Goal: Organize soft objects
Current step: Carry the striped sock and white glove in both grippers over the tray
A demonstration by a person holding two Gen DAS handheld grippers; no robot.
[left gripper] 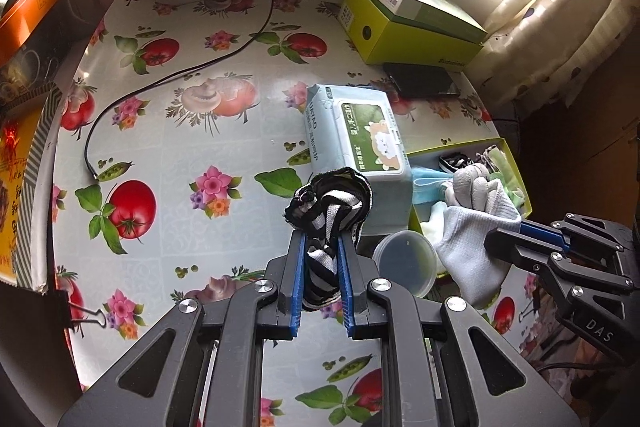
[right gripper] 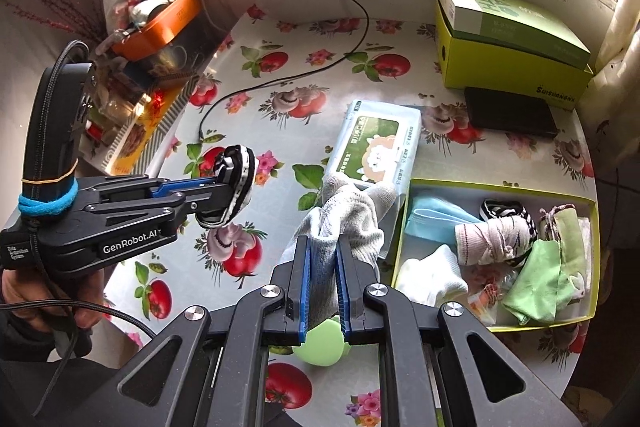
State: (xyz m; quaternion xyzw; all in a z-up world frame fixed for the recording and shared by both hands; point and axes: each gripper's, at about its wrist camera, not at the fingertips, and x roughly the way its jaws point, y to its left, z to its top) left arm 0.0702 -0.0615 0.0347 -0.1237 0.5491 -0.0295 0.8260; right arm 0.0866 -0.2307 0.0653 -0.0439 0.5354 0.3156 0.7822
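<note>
L gripper (left gripper: pixel 322 259): fingers pinching a black/white striped sock (left gripper: pixel 330 205), bunched up, held above the bench (left gripper: pixel 192 131), not touching it. In the R wrist view the same sock (right gripper: pixel 240 183) hangs off the L gripper (right gripper: pixel 224 187) well left of the tray.

R gripper (right gripper: pixel 323 267): fingers pressed onto a white/grey work glove (right gripper: pixel 344 215), cuff between the pads, glove fingers poking up twd the wet-wipes pack (right gripper: pixel 378 143). Glove is just beside the tray's near-left corner, not in it yet.

Yellow-green tray (right gripper: pixel 500 183) at bench's right edge already holds soft stuff: blue face mask (right gripper: pixel 436 219), white sock (right gripper: pixel 430 277), another striped roll (right gripper: pixel 504 209), pinkish bundle (right gripper: pixel 492 241), green cloths (right gripper: pixel 548 279). Looks mostly filled.

Judgement: task well along. Two items left in hand, sock + glove; both need dropping in the tray. No other loose soft items visible on the bench, though a round lidded tub (left gripper: pixel 406 261) and a green rounded thing (right gripper: pixel 320 345) under the R fingers sit near; can't tell if the latter is soft.

Farther out: green boxes (right gripper: pixel 516 39), black case (right gripper: pixel 512 113), cable (left gripper: pixel 160 83).
</note>
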